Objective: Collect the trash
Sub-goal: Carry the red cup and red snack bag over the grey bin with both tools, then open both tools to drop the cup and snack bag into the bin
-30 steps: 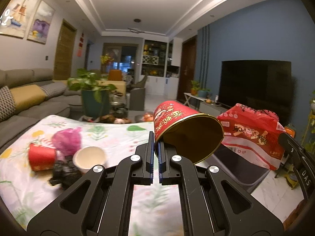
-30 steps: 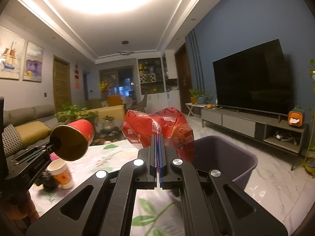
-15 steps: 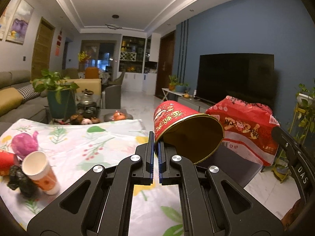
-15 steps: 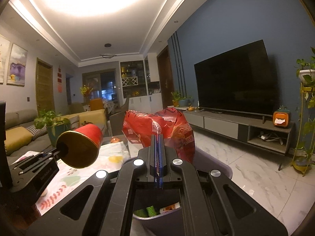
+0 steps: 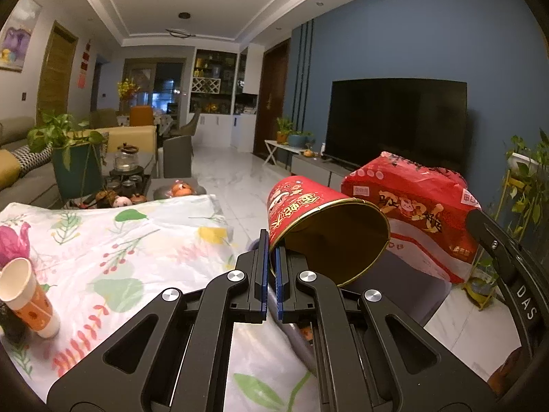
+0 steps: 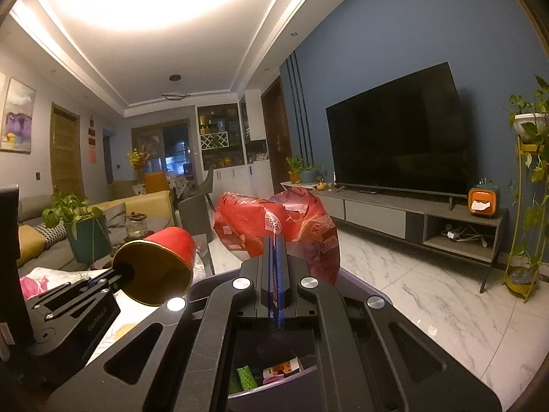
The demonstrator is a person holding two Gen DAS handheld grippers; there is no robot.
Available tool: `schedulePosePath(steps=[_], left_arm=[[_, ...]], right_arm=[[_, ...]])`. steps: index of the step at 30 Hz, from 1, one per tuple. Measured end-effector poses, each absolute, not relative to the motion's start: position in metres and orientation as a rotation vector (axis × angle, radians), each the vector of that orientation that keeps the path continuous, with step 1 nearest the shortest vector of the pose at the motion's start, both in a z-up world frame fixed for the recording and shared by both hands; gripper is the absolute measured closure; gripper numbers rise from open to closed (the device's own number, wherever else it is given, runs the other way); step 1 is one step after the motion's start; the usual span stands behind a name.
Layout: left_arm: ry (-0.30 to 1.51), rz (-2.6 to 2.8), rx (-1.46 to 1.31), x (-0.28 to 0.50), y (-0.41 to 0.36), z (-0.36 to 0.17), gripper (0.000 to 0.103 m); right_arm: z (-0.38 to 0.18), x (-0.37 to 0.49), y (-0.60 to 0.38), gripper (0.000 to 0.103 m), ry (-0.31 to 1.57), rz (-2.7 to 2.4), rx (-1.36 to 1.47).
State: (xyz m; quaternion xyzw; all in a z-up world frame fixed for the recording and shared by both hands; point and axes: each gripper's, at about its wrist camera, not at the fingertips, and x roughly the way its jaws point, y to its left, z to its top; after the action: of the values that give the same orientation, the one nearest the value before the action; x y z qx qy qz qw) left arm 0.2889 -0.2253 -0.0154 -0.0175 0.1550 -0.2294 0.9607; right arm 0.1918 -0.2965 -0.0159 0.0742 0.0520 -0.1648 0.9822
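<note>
My left gripper is shut on the rim of a red paper cup with a gold inside, held tilted on its side beyond the table's right edge. From the right wrist view the same cup hangs at the left. My right gripper is shut on a crumpled red plastic package, which also shows at the right in the left wrist view as the package. Both items hang over a grey trash bin that holds some small wrappers.
A table with a floral cloth carries an orange-and-white paper cup and a pink bag at the left. A TV on a low cabinet, a plant stand and a marble floor lie to the right.
Both grippers have swung right, away from the table, carrying the cup and the package over the bin. The bin's inside now shows below the right gripper.
</note>
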Motion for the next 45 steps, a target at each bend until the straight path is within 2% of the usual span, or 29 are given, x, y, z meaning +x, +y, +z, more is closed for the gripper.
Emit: schedulePosePath(steps=[23, 26, 28, 29, 31, 33, 34, 35, 39, 45], left_arm=[[0.358, -0.538, 0.004, 0.306, -0.261, -0.038, 0.099], [0.361, -0.546, 0.008, 0.307, -0.261, -0.041, 0.082], [0.358, -0.539, 0.006, 0.306, -0.259, -0.04, 0.061], [0.353, -0.534, -0.002, 0.306, -0.257, -0.041, 0.057], [0.351, -0.523, -0.016, 0.305, -0.253, -0.041, 0.05], [0.345, -0.509, -0.023, 0.303, -0.248, -0.04, 0.043], [0.34, -0.502, -0.027, 0.302, -0.245, -0.04, 0.04], [0.336, -0.487, -0.033, 0.3, -0.239, -0.04, 0.038], [0.323, -0.445, -0.058, 0.292, -0.223, -0.038, 0.026], [0.307, -0.362, -0.069, 0.273, -0.192, -0.037, 0.016]], right_arm=[[-0.02, 0.207, -0.312, 0.099, 0.128, -0.307, 0.189], [-0.02, 0.206, -0.315, 0.094, 0.125, -0.313, 0.188], [-0.021, 0.206, -0.317, 0.093, 0.126, -0.315, 0.191], [-0.022, 0.206, -0.317, 0.093, 0.128, -0.316, 0.193], [-0.022, 0.205, -0.318, 0.091, 0.134, -0.323, 0.198], [-0.023, 0.203, -0.317, 0.075, 0.135, -0.328, 0.202], [-0.023, 0.2, -0.316, 0.062, 0.127, -0.331, 0.208], [-0.023, 0.197, -0.315, 0.058, 0.12, -0.333, 0.211], [-0.026, 0.191, -0.312, 0.051, 0.127, -0.33, 0.218], [-0.026, 0.181, -0.302, 0.04, 0.138, -0.322, 0.223]])
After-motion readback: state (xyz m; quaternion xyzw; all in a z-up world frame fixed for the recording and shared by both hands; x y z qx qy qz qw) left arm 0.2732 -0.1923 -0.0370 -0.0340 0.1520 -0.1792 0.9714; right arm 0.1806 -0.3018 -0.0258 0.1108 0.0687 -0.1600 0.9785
